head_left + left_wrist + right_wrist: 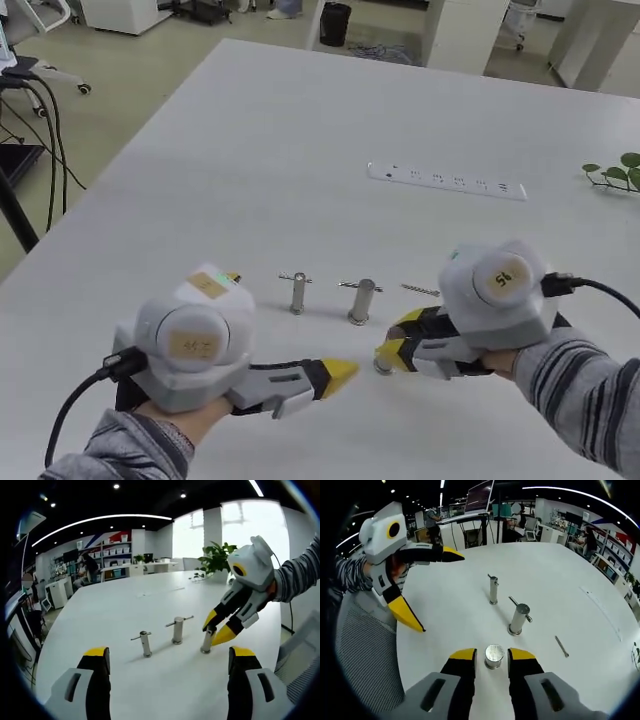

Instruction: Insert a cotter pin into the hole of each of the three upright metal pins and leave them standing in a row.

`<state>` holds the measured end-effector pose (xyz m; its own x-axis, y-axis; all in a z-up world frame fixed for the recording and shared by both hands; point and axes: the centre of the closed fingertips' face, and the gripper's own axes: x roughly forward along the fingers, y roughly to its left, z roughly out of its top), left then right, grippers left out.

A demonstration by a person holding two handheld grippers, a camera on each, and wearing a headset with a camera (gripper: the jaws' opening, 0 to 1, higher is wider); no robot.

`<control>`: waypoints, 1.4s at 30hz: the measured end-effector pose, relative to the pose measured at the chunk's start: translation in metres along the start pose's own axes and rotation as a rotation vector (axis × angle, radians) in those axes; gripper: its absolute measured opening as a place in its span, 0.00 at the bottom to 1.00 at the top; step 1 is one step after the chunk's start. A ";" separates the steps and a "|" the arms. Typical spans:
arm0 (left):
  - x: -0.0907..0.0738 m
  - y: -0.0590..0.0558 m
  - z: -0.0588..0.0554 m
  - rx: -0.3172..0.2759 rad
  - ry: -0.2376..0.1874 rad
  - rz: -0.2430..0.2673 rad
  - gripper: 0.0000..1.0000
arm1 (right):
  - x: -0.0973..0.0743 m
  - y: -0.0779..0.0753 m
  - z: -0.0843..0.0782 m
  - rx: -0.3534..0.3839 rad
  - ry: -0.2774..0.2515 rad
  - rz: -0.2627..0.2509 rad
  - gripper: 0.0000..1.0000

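Observation:
Three upright metal pins stand on the white table (250, 150). The left pin (297, 292) and the middle pin (361, 300) each carry a cotter pin through the top. A third pin (383, 368) has none and stands between the jaws of my right gripper (398, 338), which is open, with narrow gaps on both sides of the pin (494, 656). A loose cotter pin (420, 290) lies beyond that gripper. My left gripper (320, 385) is wide open and holds nothing, pointing at the row from the near left (168, 655).
At the back of the table lies a white power strip (445, 181), with plant leaves (615, 172) at the right edge. The table's left edge drops to floor with cables and a chair base. Bare table lies beyond the pins.

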<state>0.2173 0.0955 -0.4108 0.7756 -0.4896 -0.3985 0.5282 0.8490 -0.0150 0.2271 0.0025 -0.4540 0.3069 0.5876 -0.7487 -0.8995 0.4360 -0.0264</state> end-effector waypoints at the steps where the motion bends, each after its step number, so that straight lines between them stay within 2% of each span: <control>1: 0.000 0.000 0.000 0.002 0.000 -0.001 0.98 | 0.000 0.001 -0.001 -0.001 0.002 0.004 0.22; 6: 0.000 0.000 -0.001 0.000 0.002 -0.001 0.98 | -0.005 0.001 -0.010 -0.013 0.019 0.024 0.25; 11: 0.000 0.001 -0.002 -0.025 0.003 0.000 0.98 | -0.012 -0.010 -0.021 -0.013 0.039 0.019 0.25; 15: 0.000 0.002 -0.003 -0.035 0.005 0.002 0.98 | -0.017 -0.024 -0.026 -0.010 0.052 0.003 0.25; 20: 0.001 0.002 -0.003 -0.031 0.001 0.005 0.98 | -0.020 -0.053 -0.029 0.013 0.060 -0.041 0.24; 24: 0.001 0.001 -0.001 -0.030 -0.009 0.003 0.98 | -0.018 -0.072 -0.029 0.021 0.066 -0.067 0.23; 31: 0.002 0.000 -0.005 -0.034 0.005 -0.002 0.98 | -0.013 -0.093 -0.025 0.027 0.083 -0.090 0.21; 42: 0.003 -0.005 -0.007 -0.014 0.018 -0.019 0.98 | 0.005 -0.121 -0.026 -0.004 0.158 -0.077 0.16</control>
<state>0.2149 0.0910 -0.4184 0.7588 -0.5023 -0.4147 0.5382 0.8421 -0.0351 0.3297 -0.0651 -0.4717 0.3228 0.4376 -0.8392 -0.8764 0.4729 -0.0905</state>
